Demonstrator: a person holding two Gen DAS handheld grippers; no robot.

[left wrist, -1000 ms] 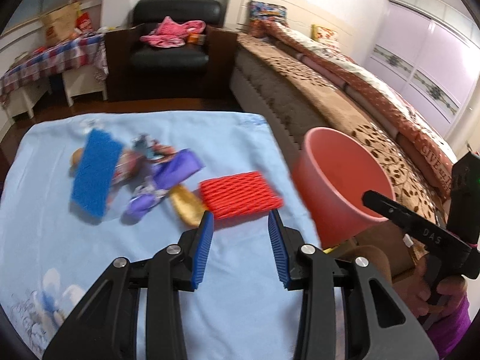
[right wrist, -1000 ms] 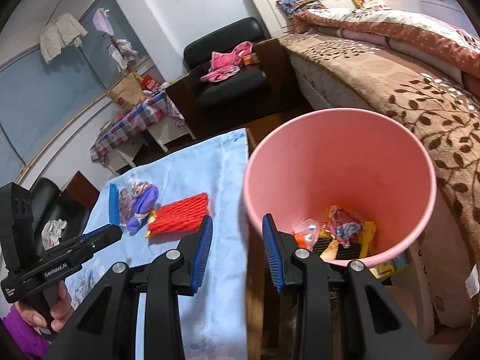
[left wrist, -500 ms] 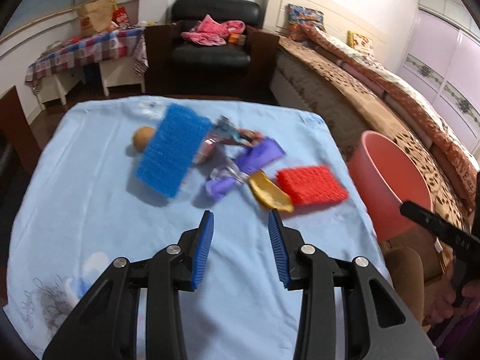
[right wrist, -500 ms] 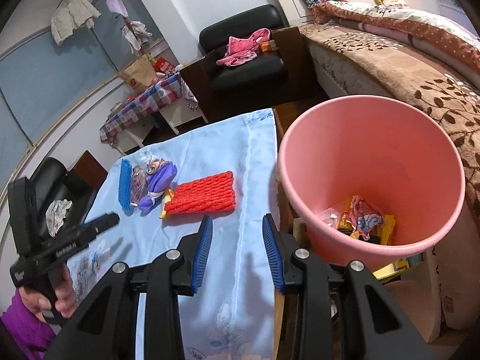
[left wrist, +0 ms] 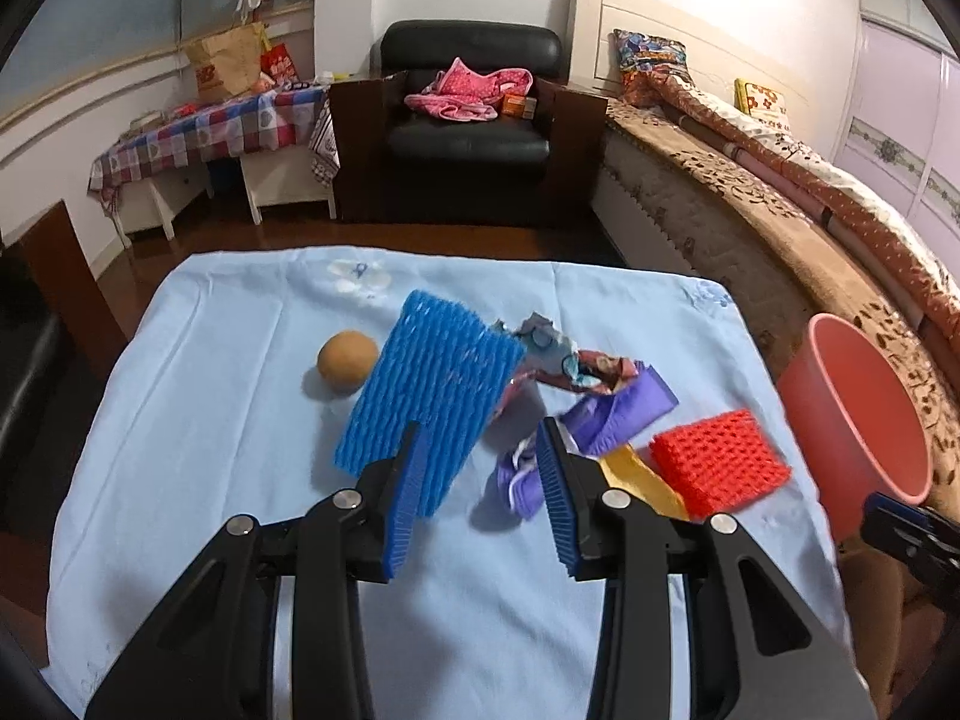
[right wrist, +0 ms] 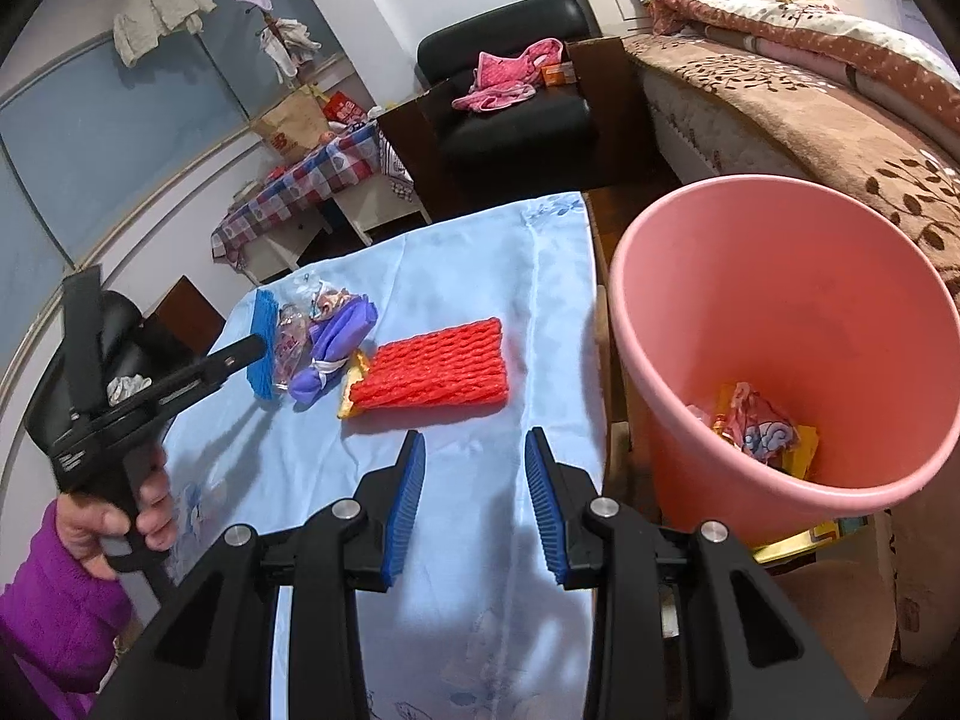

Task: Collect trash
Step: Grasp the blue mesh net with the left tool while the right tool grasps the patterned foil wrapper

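Bedroom backdrop: long bed [left wrist: 780, 180] under a brown leaf-patterned cover along one side, black armchair [left wrist: 471, 120] with pink clothing heaped on the seat, checked-cloth side table [left wrist: 204, 132] by the far wall, all bent by the fisheye edges. Nearer, square table under a pale blue cloth [left wrist: 228, 420], front edge cut off beneath the tool bodies.

Pink bin [right wrist: 780, 312] just beside the table's edge, upright, a few crumpled wrappers lying at the bottom; far rim cut by the frame border in the left wrist view. Print on those wrappers too small to read.

Trash clustered mid-table: blue foam net [left wrist: 426, 402], largest, tilted up and overlapping a clear-and-printed wrapper [left wrist: 564, 360], hiding its near part. Red foam net [right wrist: 438, 369] lying flat, nearest the bin, covering part of a yellow wrapper [left wrist: 642, 474]. Purple wrapper [left wrist: 606, 420] bunched between the two nets, lower end hidden behind a blue pad. Small round brown fruit [left wrist: 347, 356] just beside the blue net, out of sight in the right wrist view.

Left gripper [left wrist: 480, 492] above the cloth, pads apart, gripping nothing. Right gripper [right wrist: 474, 498] likewise apart and empty, over the cloth near the bin. Left hand [right wrist: 120, 516] in a purple sleeve around the handle; lettering on that tool blurred, unreadable.
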